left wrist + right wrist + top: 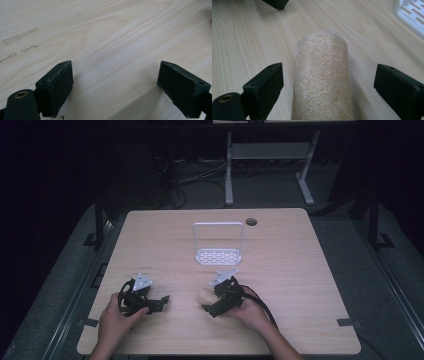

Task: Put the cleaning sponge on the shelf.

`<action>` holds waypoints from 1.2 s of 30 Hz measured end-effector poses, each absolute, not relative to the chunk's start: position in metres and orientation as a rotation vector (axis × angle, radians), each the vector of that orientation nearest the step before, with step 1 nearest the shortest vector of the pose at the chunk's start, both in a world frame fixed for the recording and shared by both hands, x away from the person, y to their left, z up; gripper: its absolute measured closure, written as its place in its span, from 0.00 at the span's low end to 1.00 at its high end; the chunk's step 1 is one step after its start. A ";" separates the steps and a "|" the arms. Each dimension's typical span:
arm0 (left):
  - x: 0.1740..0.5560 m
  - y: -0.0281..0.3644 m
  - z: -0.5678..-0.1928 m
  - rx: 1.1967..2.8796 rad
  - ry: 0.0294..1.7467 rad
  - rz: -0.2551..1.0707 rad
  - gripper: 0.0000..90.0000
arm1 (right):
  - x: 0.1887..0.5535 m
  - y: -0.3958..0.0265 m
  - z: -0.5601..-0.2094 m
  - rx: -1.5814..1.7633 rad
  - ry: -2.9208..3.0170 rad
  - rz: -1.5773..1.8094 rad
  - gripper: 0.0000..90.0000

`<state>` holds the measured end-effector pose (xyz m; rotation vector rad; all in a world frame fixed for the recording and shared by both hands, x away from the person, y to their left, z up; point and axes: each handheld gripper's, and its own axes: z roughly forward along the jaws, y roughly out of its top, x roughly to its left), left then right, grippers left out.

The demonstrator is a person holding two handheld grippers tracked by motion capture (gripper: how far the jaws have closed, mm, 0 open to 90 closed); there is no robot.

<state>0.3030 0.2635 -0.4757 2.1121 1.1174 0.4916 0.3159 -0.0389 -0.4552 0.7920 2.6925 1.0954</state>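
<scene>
A pale beige, rough-fibred loofah cylinder [322,77] lies on the light wood-grain worktop [300,270], near the person's edge and a little right of centre. The right gripper [328,87] has it straddled: its black fingers [265,87] stand wide apart, one on either side of the roll, neither touching it. The roll's long axis runs straight away from this gripper, parallel to the fingers, so closing them would likely pinch it across its width, about midway along as far as can be judged. In the high view the roll's rounded end [206,294] pokes out to the left of the right gripper [212,306]. The left gripper [159,303] rests well to the left, fingers [56,85] also apart with bare wood between them, so the right hand is clearly the nearer. Farther off stands a white plastic rack with a slotted base and hoop frame [218,255]. The roll's near end is cut off at the picture's bottom edge, and whether it is hollow cannot be told.
</scene>
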 end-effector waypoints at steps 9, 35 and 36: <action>0.303 0.263 -0.476 2.112 1.117 0.492 0.14 | 0.316 -0.037 -0.461 0.788 2.695 1.088 0.16; 0.303 0.263 -0.476 2.112 1.117 0.492 0.14 | 0.310 -0.037 -0.464 0.695 2.713 1.064 0.45; 0.303 0.263 -0.476 2.112 1.117 0.492 0.14 | 0.310 -0.037 -0.464 0.694 2.713 1.063 0.45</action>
